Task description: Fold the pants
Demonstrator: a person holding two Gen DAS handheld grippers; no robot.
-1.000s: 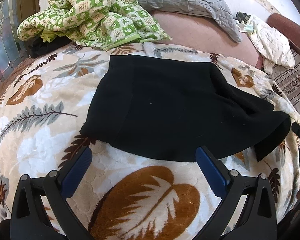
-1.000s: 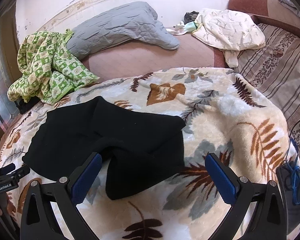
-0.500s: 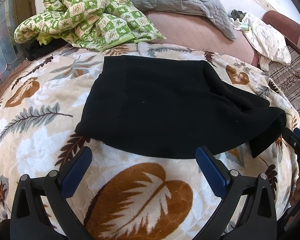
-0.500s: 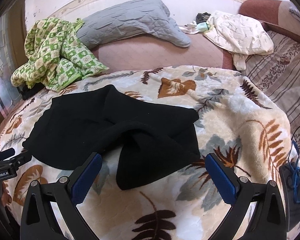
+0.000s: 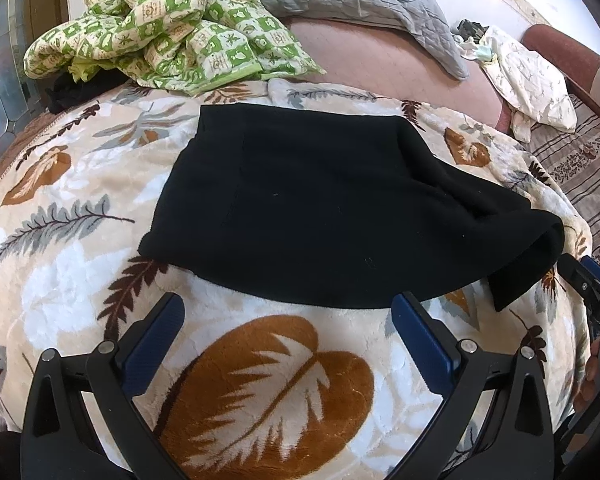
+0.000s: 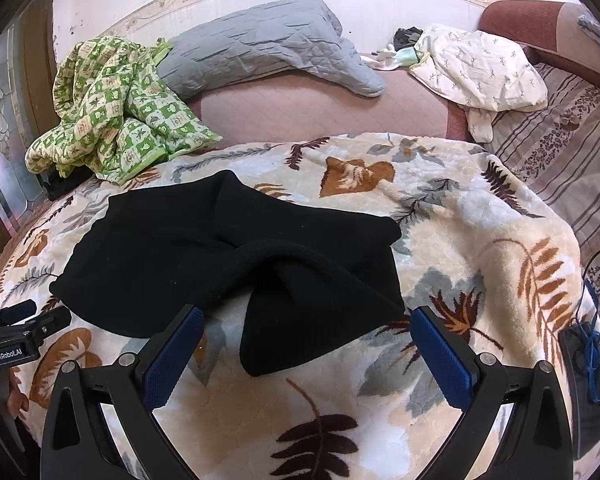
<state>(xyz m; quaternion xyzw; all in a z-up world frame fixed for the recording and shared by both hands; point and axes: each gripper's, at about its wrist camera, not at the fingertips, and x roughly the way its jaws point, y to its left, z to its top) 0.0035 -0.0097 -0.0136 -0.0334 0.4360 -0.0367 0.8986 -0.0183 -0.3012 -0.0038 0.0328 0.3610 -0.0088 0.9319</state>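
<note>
Pants (image 5: 332, 208) between spread, empty left gripper (image 5: 288, 320)

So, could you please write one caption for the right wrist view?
Open right tongs hover over black pants, roughly folded on a leaf-patterned blanket.

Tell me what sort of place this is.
Most likely a bedroom at home. A plush leaf-patterned blanket covers a bed, a grey quilted pillow and a rumpled green checked quilt lie behind it, and black pants are spread on top for folding.
</note>
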